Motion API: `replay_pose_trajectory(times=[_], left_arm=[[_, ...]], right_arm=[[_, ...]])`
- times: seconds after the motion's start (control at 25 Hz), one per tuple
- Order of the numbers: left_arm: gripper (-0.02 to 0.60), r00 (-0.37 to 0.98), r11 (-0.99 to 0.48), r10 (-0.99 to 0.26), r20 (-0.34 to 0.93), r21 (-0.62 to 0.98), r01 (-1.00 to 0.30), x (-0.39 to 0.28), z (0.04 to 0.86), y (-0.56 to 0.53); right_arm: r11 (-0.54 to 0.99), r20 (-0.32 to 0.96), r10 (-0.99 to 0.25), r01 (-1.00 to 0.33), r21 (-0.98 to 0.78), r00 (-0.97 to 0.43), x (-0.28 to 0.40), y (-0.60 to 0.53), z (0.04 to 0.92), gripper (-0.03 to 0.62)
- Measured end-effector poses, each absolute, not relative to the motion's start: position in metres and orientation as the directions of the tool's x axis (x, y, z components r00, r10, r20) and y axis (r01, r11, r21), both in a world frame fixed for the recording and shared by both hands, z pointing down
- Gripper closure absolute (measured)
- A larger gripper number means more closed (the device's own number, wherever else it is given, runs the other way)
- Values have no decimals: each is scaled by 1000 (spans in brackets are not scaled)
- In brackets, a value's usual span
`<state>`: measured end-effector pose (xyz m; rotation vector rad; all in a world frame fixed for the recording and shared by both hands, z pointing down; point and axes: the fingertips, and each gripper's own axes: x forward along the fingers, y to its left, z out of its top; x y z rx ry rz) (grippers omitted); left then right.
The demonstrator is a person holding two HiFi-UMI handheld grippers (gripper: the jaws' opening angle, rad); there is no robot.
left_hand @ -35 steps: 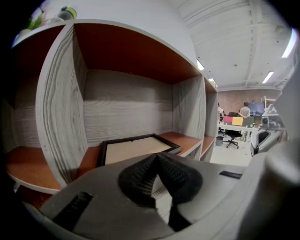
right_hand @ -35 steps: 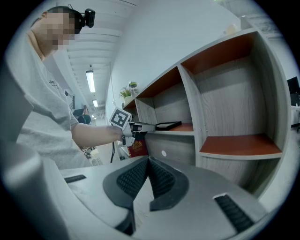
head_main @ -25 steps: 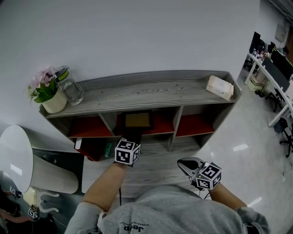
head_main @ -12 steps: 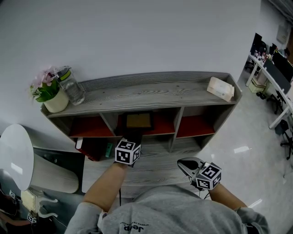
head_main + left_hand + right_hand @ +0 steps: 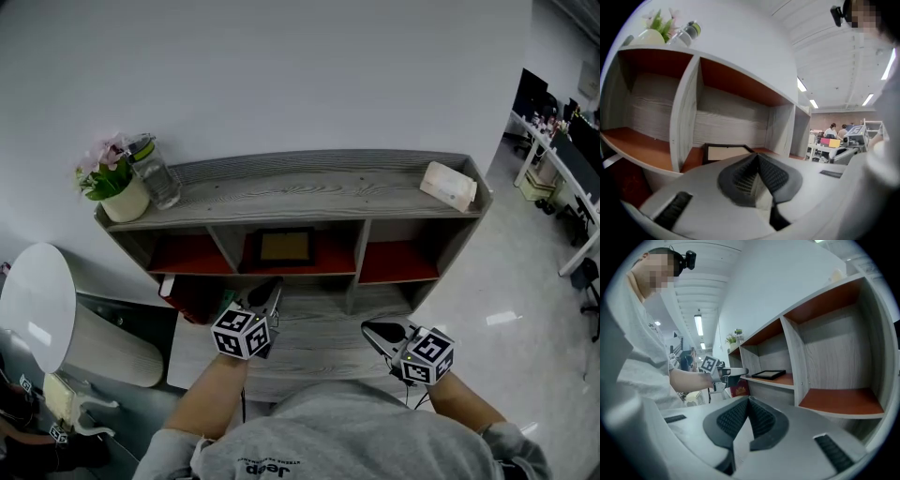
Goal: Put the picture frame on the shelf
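Note:
The picture frame [image 5: 286,247], black-edged with a tan middle, lies flat on the red floor of the shelf's [image 5: 319,187] middle compartment. It also shows in the left gripper view as the frame [image 5: 724,152] and in the right gripper view as the frame [image 5: 768,374]. My left gripper [image 5: 266,294] is shut and empty, hanging in front of that compartment, apart from the frame; its pads [image 5: 745,176] meet. My right gripper [image 5: 377,332] hovers lower right over the grey ledge, shut with nothing in it. From the right gripper view, the left gripper [image 5: 733,372] points at the shelf edge.
A flower pot [image 5: 122,192] and a clear bottle [image 5: 157,178] stand on the shelf top at the left, a tan box [image 5: 448,185] at the right. A red box [image 5: 192,298] sits under the left compartment. A white round table [image 5: 37,309] is at the far left.
My left gripper has drawn back out of the middle compartment toward me and a little left, leaving the frame lying inside. The right gripper has stayed put.

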<state>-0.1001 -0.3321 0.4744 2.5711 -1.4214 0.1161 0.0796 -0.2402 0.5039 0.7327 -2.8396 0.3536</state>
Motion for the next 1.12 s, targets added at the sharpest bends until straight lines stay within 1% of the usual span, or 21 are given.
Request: replay_pose_trajectory(times=[0.2, 0.4, 0.64, 0.84, 1.12], left_arm=[[574, 498, -480, -862, 95, 158, -863, -113, 468, -272], [572, 447, -432, -892, 75, 158, -888, -132, 470, -222], [569, 418, -402, -905, 76, 169, -900, -170, 474, -194], [569, 488, -476, -871, 51, 149, -867, -207, 472, -198], [569, 622, -613, -782, 40, 123, -780, -248, 465, -205]], right_arm=[[876, 182, -424, -453, -168, -887, 91, -249, 489, 576], [885, 120, -412, -428, -183, -903, 92, -263, 479, 577], [875, 84, -437, -445, -192, -896, 67, -267, 472, 577], [849, 80, -490, -496, -182, -868, 33, -266, 470, 577], [780, 89, -571, -573, -250, -816, -35, -253, 474, 577]])
